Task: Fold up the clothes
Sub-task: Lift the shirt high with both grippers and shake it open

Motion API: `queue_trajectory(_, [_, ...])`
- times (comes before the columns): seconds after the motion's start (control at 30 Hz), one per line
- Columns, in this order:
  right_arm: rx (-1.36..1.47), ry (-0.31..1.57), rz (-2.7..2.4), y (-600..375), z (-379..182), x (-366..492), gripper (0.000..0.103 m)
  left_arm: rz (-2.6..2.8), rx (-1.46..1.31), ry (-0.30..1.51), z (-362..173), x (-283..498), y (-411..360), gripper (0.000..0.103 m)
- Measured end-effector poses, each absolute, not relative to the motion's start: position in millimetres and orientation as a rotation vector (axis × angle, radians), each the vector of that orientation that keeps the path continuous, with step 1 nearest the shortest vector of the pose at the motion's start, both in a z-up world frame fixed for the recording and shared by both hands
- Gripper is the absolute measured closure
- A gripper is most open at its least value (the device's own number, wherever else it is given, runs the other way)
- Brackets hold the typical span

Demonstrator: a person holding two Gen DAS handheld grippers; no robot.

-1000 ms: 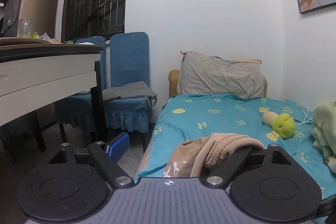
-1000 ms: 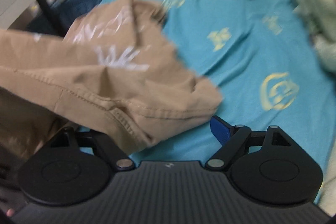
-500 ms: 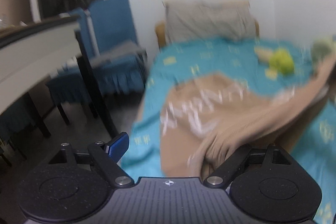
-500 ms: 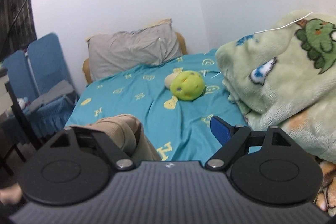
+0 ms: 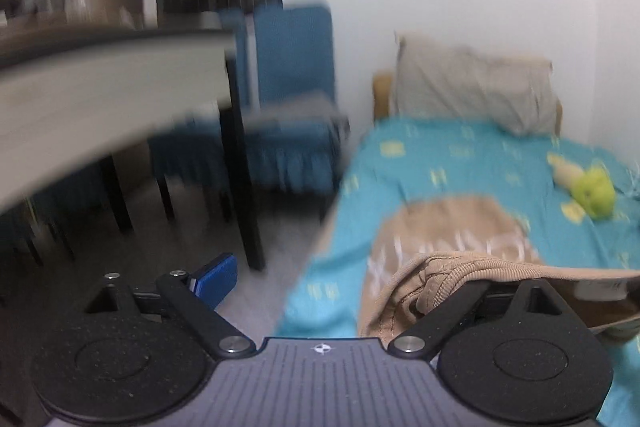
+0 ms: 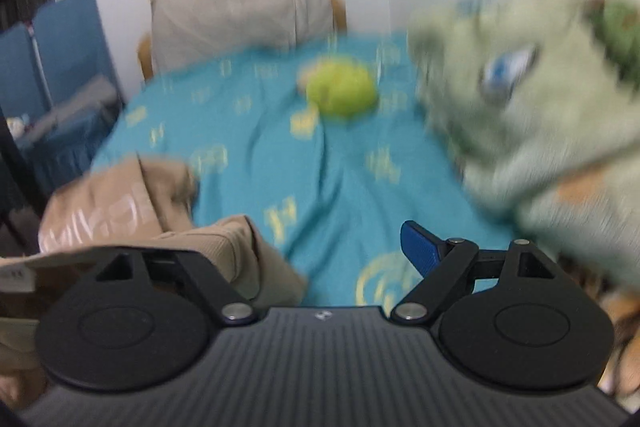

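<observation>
On the near left part of the bed, a tan garment lies partly spread, white lettering up, with its ribbed hem lifted toward both cameras.

Left gripper: blue left fingertip stands far out to the side, fabric draped over the right finger. Jaws spread wide, so the cloth hangs on one finger and is not pinched.

Right gripper: same picture mirrored. Blue right finger out wide, ribbed hem bunched over the left finger, jaws apart. Again draped, not clamped.

Both views are motion-blurred, so contact detail is soft. Can't tell whether the hidden fingers press anything underneath.

Risks, judged from this:
- Hem slides off either finger. Nothing clamps it, so a quick swing or pull sheds the cloth and it drops in a heap.
- Uneven hold. If one side lets go, the garment swings from the other and twists, and the fold line goes crooked.
- Garment sits near the left bed edge, floor right beside it. A slack corner could slide off and drag the rest.
- Green plush blanket piled close on the right; a wide sweep of the right gripper could snag it.
- Green soft toy lies further up the bed, well apart. Low risk unless the garment gets laid out that far.
</observation>
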State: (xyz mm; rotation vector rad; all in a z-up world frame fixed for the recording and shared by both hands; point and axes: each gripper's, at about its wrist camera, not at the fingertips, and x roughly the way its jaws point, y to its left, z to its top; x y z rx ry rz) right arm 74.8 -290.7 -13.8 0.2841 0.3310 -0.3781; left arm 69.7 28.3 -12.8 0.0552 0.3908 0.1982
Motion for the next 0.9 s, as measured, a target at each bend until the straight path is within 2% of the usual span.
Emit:
queue_trajectory(0.1, [0.295,0.338,-0.377,-292,-8,75,0.018,0.181,-0.005,0.270,30,57,30,0.008])
queue_trajectory(0.13, [0.306,0.298,-0.375,-294,11,70,0.018,0.175,-0.030,0.233,47,53,32,0.008])
queue_trajectory(0.33, [0.298,0.023,-0.338,-285,155,18,0.018,0.159,-0.122,0.027,183,21,40,0.008])
queue_trajectory(0.6, [0.237,-0.242,-0.272,-276,337,-86,0.018,0.122,-0.150,-0.194,374,-62,42,0.008])
queue_trajectory(0.77, [0.229,-0.267,-0.243,-285,403,-124,0.017,0.119,-0.094,-0.195,447,-92,22,0.007])
queue_trajectory(0.9, [0.191,-0.177,-0.235,-298,409,-104,0.017,0.112,-0.072,-0.077,456,-68,8,0.007])
